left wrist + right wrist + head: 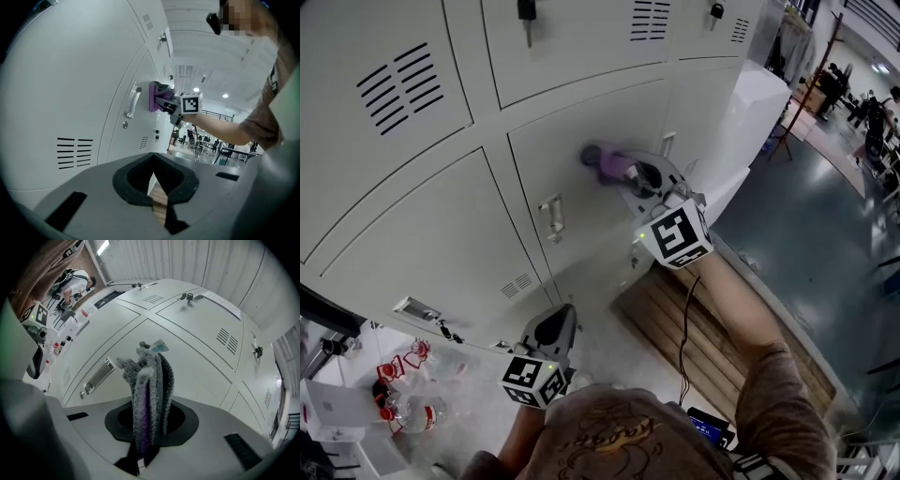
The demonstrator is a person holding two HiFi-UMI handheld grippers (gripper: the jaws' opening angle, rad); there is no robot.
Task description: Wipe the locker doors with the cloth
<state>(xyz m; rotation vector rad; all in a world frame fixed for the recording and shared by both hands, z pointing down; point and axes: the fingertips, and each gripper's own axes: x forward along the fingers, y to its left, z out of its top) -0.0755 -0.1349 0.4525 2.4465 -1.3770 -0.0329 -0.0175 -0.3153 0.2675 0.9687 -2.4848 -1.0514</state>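
A purple and grey cloth is pressed against a grey locker door, up and to the right of the door's metal handle. My right gripper is shut on the cloth, which sticks up in folds between its jaws. In the left gripper view the cloth touches the door beside the handle. My left gripper hangs lower, near the floor and away from the lockers. Its jaws are shut with nothing between them.
Lockers fill the wall, with vents and keys in the upper doors. A wooden pallet lies on the floor under my right arm. Plastic bottles stand at the lower left. A white cabinet ends the locker row.
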